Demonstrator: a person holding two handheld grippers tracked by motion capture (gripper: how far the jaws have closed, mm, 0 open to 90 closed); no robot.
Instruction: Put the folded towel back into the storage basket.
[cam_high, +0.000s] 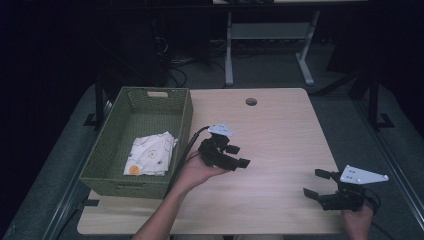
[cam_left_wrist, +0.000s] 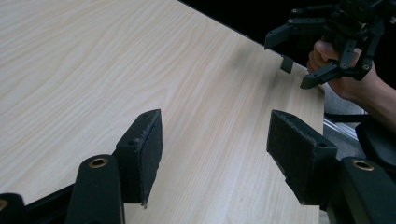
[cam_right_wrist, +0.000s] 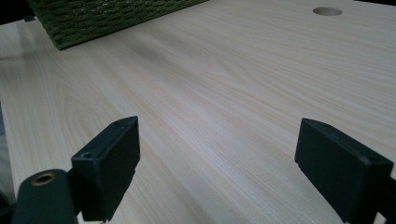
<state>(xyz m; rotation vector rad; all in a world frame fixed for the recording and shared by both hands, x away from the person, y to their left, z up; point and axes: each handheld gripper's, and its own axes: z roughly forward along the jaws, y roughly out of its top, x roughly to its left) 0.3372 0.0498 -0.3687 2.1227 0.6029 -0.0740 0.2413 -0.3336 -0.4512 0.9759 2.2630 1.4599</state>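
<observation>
1. Left gripper (cam_high: 235, 156) sits over the middle of the table (cam_high: 280, 130), jaws spread wide with nothing between them. Right gripper (cam_high: 317, 183) is near the front right edge, also wide and empty.
2. Folded patterned cloth (cam_high: 149, 154) is lying inside the green woven basket (cam_high: 182, 120) at the table's left side, so the putting-away looks pretty much done to me. I don't see anything left to pick up.
3. Tabletop is pale wood grain with a cable hole (cam_high: 251, 101) at the back. Room's dark, with another desk's legs (cam_high: 229, 50) behind.
</observation>
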